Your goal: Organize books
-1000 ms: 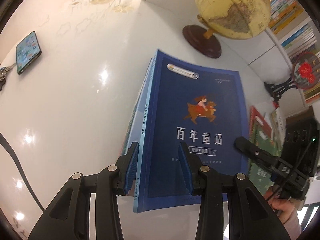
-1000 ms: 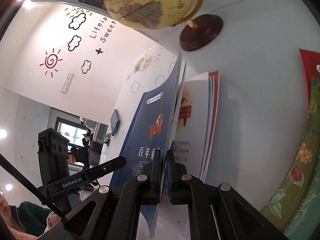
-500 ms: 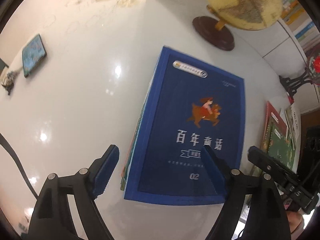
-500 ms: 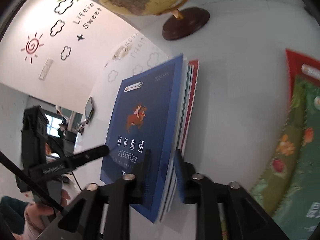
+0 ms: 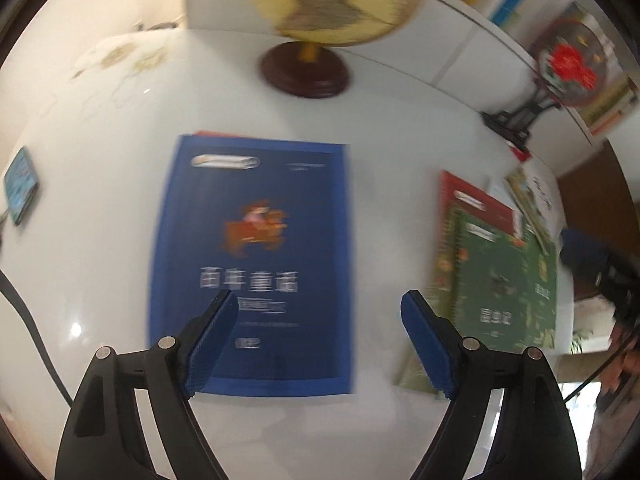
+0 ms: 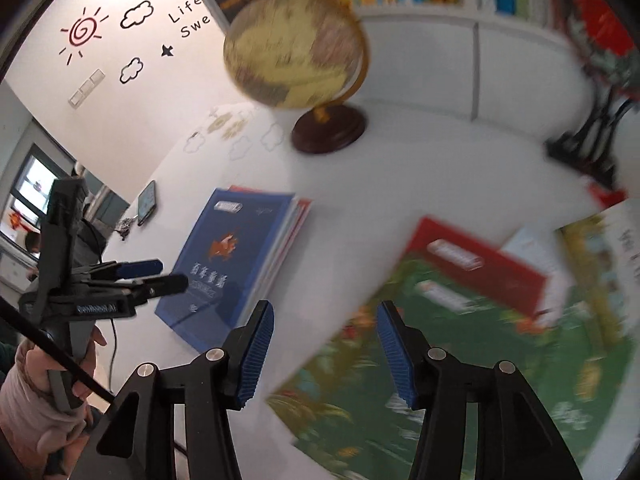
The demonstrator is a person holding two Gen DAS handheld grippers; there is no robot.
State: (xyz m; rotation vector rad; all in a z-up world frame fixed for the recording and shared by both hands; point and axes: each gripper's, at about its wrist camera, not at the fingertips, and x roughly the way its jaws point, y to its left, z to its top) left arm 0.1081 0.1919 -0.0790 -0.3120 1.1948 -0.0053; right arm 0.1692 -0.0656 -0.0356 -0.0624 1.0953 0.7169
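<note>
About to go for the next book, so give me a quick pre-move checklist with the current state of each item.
1. Blue book lies flat on top of its stack: ok.
2. Left gripper open and empty, jaws just opened: ok.
3. Right gripper open and empty, jaws just been opening: ok.
4. Green book uncovered on top of the loose pile: ok.
5. Globe stands clear behind both stacks: ok.
6. Stack edges aligned: not ok, a red cover juts out on one side.

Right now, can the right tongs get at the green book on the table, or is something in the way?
Probably yes. The right tongs stand open and empty just above the green book, which lies on top of its pile with nothing over it. The blue book lies apart to the side.
</note>
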